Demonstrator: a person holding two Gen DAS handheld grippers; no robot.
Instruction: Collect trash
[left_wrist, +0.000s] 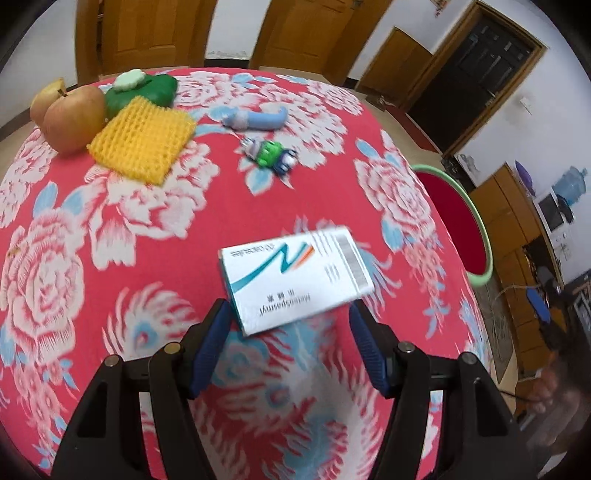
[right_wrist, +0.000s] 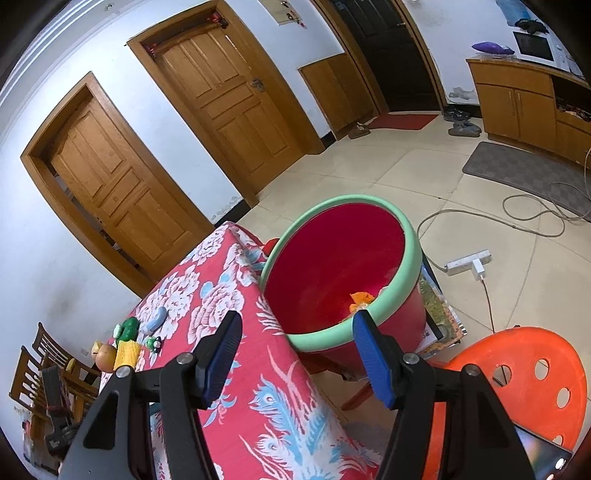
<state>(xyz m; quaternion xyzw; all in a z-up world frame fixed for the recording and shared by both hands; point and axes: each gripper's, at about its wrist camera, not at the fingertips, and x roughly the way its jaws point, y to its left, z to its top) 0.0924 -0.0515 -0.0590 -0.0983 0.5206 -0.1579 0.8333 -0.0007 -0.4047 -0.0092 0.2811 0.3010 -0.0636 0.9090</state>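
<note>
The left gripper (left_wrist: 290, 314) has 2 black plastic arms with angular triangular cut-outs, each tipped with a ribbed dark blue pad. 4 round silver screw heads sit along its black linkages. The right gripper (right_wrist: 297, 325) is built alike: matte black frame, 2 ridged blue pads on its jaws, and 4 silver pivot screws.

We are seeing a floral tablecloth (left_wrist: 221, 206) bearing two apples (left_wrist: 74, 118), a yellow mesh sponge (left_wrist: 142, 140) lying just beside them, a green toy (left_wrist: 147, 90), a blue toy (left_wrist: 258, 119) and a small toy car (left_wrist: 271, 153). An orange stool (right_wrist: 524, 380) is standing on the floor.
</note>
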